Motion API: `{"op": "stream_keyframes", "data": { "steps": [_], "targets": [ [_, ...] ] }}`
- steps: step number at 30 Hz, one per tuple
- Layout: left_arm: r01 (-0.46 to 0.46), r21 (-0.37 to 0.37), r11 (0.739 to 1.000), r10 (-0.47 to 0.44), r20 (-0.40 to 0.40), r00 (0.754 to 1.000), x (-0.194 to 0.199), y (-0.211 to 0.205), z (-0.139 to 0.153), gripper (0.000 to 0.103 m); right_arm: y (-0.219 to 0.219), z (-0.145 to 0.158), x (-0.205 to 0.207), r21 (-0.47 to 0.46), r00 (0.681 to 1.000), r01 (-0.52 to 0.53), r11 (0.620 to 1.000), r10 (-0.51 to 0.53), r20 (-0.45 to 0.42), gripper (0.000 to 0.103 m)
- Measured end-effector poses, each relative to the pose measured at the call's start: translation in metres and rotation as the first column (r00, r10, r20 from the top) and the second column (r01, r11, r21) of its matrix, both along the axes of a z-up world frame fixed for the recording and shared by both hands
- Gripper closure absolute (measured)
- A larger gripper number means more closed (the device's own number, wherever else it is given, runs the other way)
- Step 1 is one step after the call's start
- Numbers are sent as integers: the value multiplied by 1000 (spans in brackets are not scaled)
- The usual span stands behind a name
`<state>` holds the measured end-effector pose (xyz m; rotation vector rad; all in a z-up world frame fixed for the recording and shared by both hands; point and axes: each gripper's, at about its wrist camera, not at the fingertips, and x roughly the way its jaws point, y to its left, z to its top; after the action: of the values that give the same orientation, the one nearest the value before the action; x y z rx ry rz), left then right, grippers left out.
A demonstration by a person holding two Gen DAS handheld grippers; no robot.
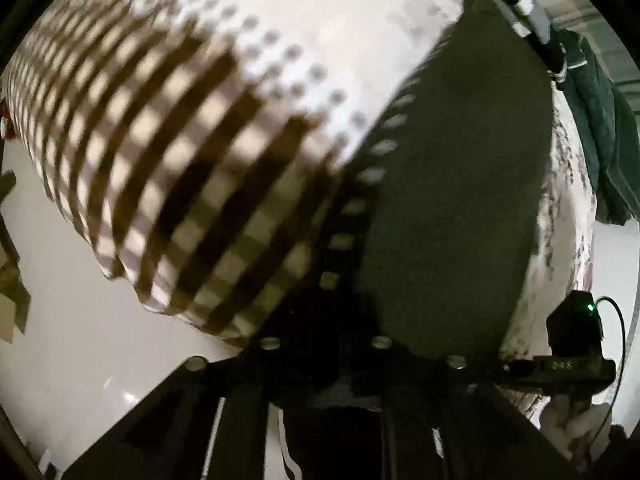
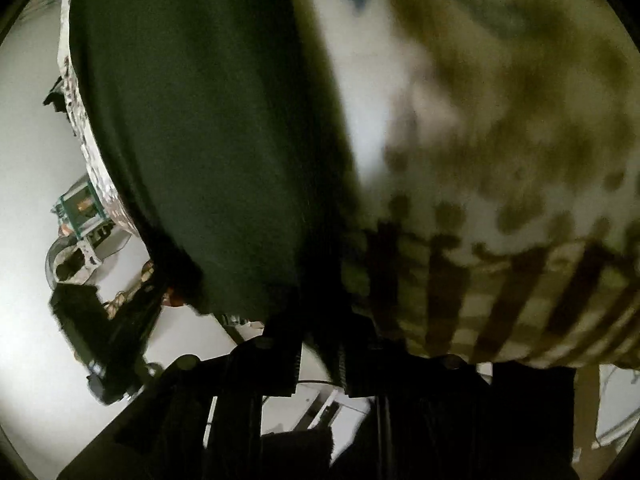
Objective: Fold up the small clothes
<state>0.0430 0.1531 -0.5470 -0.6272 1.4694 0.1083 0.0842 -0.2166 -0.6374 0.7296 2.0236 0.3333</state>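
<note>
In our left camera, a dark green cloth lies on a checked bed cover. Our left gripper is nearly closed on the cloth's near edge; we think it pinches it.

In our right camera, the same cloth fills the middle. Our right gripper looks pinched on its near edge too.

We think we have just grabbed it. Next we lift both corners together and fold them over.
</note>
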Motion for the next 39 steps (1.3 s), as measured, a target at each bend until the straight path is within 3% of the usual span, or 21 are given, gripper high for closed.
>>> {"op": "stream_keyframes", "data": {
  "steps": [1, 3, 5, 10, 15, 17, 19, 21, 22, 25, 28, 29, 30, 31, 34, 35, 36, 37, 39],
  "targets": [
    [15, 2, 1000, -15, 21, 1000, 9, -2, 13, 75, -1, 6, 7, 7, 1000, 0, 1000, 0, 10, 77],
    [43, 2, 999, -43, 84, 996, 30, -3, 37, 48, -13, 26, 28, 35, 998, 23, 999, -25, 60, 44],
    [60, 12, 998, -61, 160, 985, 62, -5, 59, 37, -22, 49, 52, 39, 989, 46, 998, -51, 136, 41],
    [120, -31, 992, -107, 285, 953, 163, -12, 63, 37, -57, 90, 154, 46, 944, 118, 992, -126, 304, 41],
    [208, -35, 978, -181, 365, 913, 287, -14, 44, 37, -89, 110, 288, 18, 830, 285, 958, -256, 496, 41],
    [228, -53, 972, -191, 383, 904, 325, -12, 32, 37, -97, 97, 345, 1, 803, 334, 942, -285, 523, 41],
    [246, -73, 966, -200, 391, 898, 363, -9, 20, 37, -94, 74, 386, -1, 809, 355, 935, -307, 501, 42],
    [258, -88, 962, -205, 391, 897, 387, -8, 11, 37, -96, 50, 429, 41, 808, 365, 930, -339, 483, 68],
    [264, -106, 959, -204, 390, 898, 400, -6, 4, 37, -107, 43, 444, 53, 807, 369, 928, -348, 478, 68],
    [284, -154, 946, -206, 389, 898, 427, -6, -11, 37, -121, 40, 473, 49, 751, 429, 902, -386, 535, 72],
    [308, -180, 934, -220, 391, 894, 444, -8, -19, 37, -122, 40, 482, 28, 760, 441, 897, -390, 520, 71],
    [315, -189, 930, -223, 388, 894, 450, -10, -22, 37, -118, 40, 480, 45, 763, 442, 896, -401, 507, 66],
    [321, -199, 926, -226, 388, 894, 455, -11, -25, 37, -122, 41, 480, 52, 767, 436, 898, -402, 501, 50],
    [327, -210, 921, -229, 386, 893, 460, -13, -30, 37, -116, 40, 479, 67, 770, 429, 901, -403, 494, 42],
    [329, -243, 913, -206, 420, 884, 468, -14, -37, 43, -103, 33, 483, 83, 776, 419, 904, -404, 484, 38],
    [329, -242, 913, -201, 436, 877, 470, -13, -36, 83, -98, 30, 486, 69, 784, 412, 909, -392, 482, 41],
    [337, -242, 910, -207, 437, 875, 473, -13, -35, 94, -93, 31, 486, 61, 775, 415, 908, -388, 499, 75],
    [342, -254, 905, -206, 442, 873, 476, -13, -35, 94, -94, 38, 480, 38, 756, 426, 904, -378, 534, 92],
    [379, -234, 895, -241, 462, 854, 481, -18, -32, 94, -99, 45, 482, 3, 729, 472, 882, -392, 561, 95]
  ]
}}
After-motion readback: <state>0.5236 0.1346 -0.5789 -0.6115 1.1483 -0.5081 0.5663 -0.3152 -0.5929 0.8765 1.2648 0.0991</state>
